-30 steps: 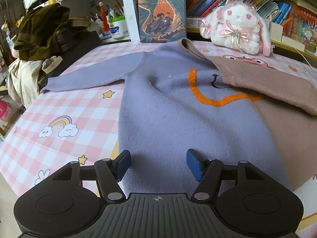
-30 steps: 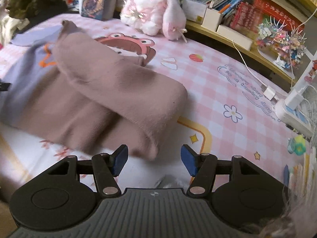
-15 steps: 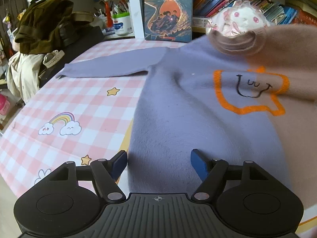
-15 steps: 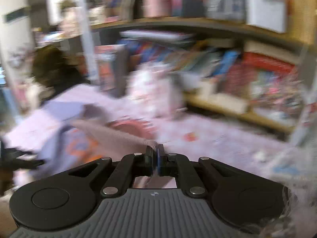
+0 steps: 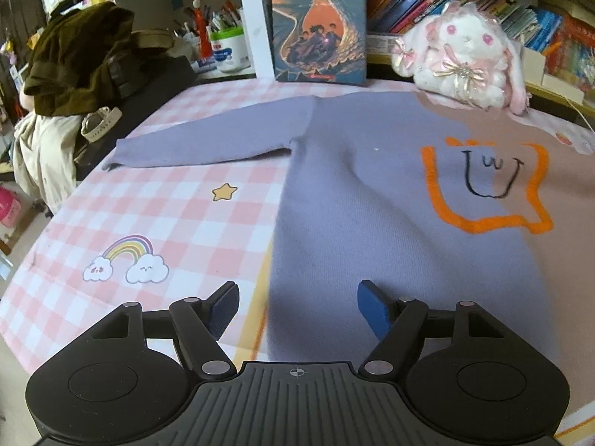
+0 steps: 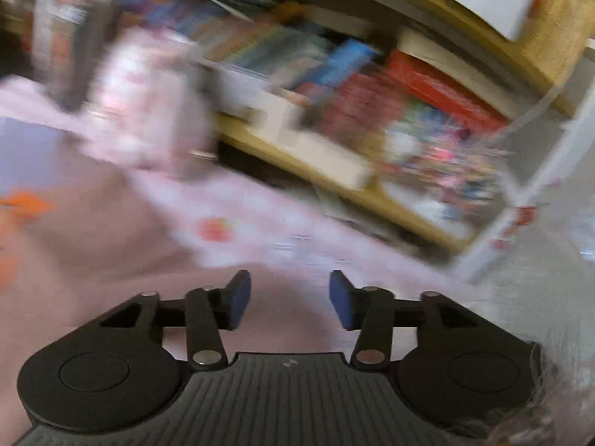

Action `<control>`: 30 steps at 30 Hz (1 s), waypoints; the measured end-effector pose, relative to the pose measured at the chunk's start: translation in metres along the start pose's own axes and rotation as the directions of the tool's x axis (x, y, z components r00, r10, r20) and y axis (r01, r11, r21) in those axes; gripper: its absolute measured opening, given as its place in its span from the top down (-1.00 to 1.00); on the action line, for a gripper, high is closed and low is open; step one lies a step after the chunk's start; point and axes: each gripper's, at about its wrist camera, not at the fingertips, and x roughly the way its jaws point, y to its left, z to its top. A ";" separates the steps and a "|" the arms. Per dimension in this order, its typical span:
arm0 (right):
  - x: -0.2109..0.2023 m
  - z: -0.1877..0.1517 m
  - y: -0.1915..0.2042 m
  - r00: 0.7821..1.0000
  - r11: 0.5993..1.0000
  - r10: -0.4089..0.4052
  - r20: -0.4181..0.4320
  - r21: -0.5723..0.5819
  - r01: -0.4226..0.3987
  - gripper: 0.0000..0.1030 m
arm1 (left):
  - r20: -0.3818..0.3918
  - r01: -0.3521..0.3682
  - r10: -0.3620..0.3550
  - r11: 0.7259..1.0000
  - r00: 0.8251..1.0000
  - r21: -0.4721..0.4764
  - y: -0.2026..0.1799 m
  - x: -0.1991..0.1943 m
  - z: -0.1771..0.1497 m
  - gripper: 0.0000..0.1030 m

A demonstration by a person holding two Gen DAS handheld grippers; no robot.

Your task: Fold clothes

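A two-tone sweater (image 5: 372,193), lilac on the left and dusty pink on the right, lies flat and face up on the pink checked cloth (image 5: 178,223). An orange star with a drawn smile is on its chest, and its lilac sleeve (image 5: 208,141) stretches out to the left. My left gripper (image 5: 297,310) is open and empty, just above the sweater's lower left hem. My right gripper (image 6: 290,299) is open and empty over the pink part of the sweater (image 6: 93,230); that view is blurred by motion.
A book (image 5: 318,22) stands upright at the back beside a white plush rabbit (image 5: 461,63). Bookshelves (image 6: 372,104) run along the back right. A dark jacket (image 5: 78,59) is heaped on a chair at the left.
The pink sleeve that lay folded across the chest has been lifted by my right gripper and spread out to the right. The right gripper has then opened and let it go.
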 end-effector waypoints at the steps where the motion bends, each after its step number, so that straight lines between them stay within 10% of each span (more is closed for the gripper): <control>1: -0.004 -0.007 0.011 0.995 0.995 0.095 -0.024 0.005 -0.095 -0.10 | -0.010 0.000 0.000 1.000 1.000 0.009 0.001 0.004 0.001 -0.41; 8: -0.009 -0.073 0.085 0.928 0.947 0.317 -0.194 0.115 -0.299 -0.01 | -0.020 0.080 -0.081 0.996 0.997 -0.045 0.011 0.021 0.010 -0.15; 12: -0.006 -0.095 0.115 0.922 0.944 0.313 -0.229 0.184 -0.274 0.19 | -0.019 0.179 -0.181 0.980 0.983 -0.083 0.014 0.025 0.016 0.85; 16: -0.008 -0.089 0.131 0.930 0.942 0.310 -0.199 0.194 -0.273 0.76 | -0.036 0.183 -0.186 0.981 0.982 -0.069 0.020 0.015 0.007 0.86; 22: 0.007 -0.067 0.150 0.987 0.991 0.101 -0.128 0.097 -0.089 0.78 | -0.048 0.238 -0.238 0.971 0.970 -0.010 0.030 0.007 -0.001 0.83; 30: -0.049 -0.100 0.194 0.942 0.953 0.253 -0.221 0.226 -0.203 0.78 | -0.043 0.300 -0.297 0.945 0.954 0.133 0.026 0.037 0.029 0.83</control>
